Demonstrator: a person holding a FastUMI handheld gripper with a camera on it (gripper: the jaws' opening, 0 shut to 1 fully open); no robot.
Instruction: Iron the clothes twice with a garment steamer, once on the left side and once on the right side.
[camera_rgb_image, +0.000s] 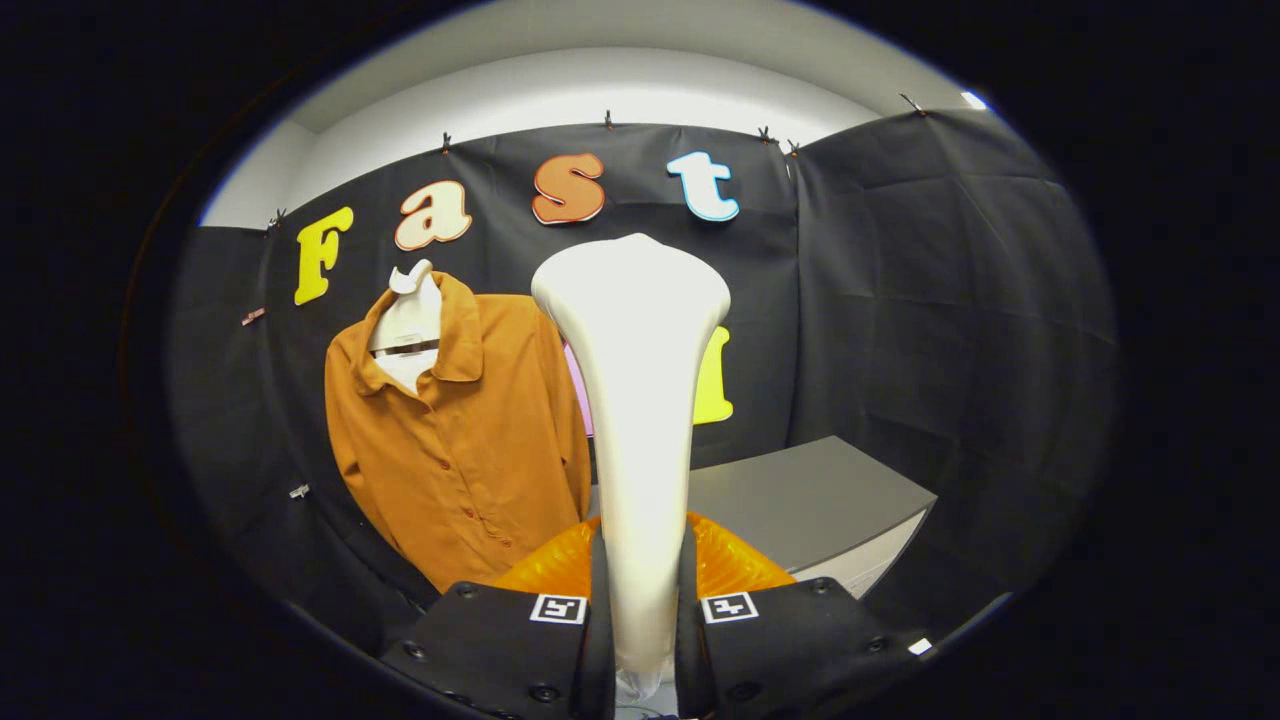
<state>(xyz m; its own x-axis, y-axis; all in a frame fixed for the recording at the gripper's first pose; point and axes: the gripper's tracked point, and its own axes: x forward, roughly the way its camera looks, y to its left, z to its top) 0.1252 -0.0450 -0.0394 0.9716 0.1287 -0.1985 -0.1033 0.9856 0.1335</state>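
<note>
One orange shirt (455, 430) hanging left of the white garment steamer (635, 400), which stands clamped between both fingers of the hand-held gripper (640, 620), with a grey bench (810, 500) right of the steamer.

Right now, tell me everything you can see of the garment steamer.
The garment steamer is a glossy white, plastic-looking wand, narrow at the handle and flaring to a wide rounded head. It stands upright, clamped at its handle between the fingers of the gripper, head raised clear of the orange shirt beyond. An orange translucent part sits at its base.
</note>
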